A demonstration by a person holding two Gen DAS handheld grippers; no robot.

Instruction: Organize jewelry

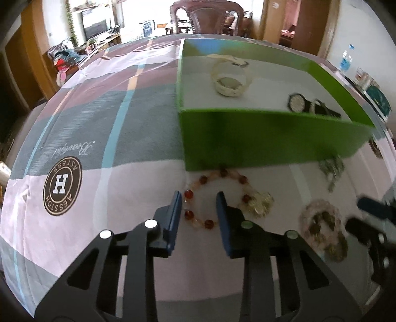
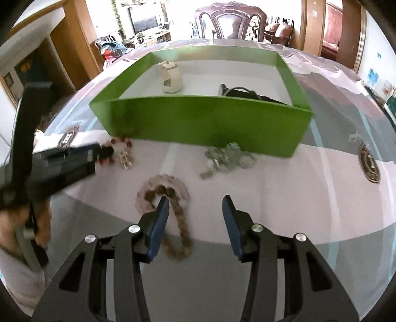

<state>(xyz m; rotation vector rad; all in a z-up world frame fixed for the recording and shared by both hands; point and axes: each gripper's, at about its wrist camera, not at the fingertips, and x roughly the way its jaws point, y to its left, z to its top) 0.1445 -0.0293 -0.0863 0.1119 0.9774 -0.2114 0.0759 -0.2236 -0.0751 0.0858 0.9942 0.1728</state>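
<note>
We work at a table (image 1: pixel 104 173) under a checked cloth of pink, grey and pale blue, with a round brown logo (image 1: pixel 62 188) printed toward its left side; a carved dark chair (image 2: pixel 230 21) stands beyond the far edge.

At the left, our left gripper (image 1: pixel 199 198) reaches down over the red-and-clear bead bracelet (image 1: pixel 217 198), which lies on the cloth just in front of the green box (image 1: pixel 267 138). One blue finger stands outside the bracelet's left arc, the other inside the loop. The jaws stand partly apart, and we cannot tell whether the pads press the beads.

The box sits toward the far middle of the table and holds a cream watch (image 1: pixel 231 78) at the back and a black watch (image 1: pixel 311 106) near its front right corner.

Against the box's front wall lies a silvery chain heap (image 2: pixel 229 158). Nearer us, a pink bead strand (image 2: pixel 163 193) and a brown bead strand (image 2: pixel 182 223) lie tangled. Our right gripper (image 2: pixel 196 205) hangs over them, jaws apart, gripping nothing; its left finger covers part of the brown strand.
</note>
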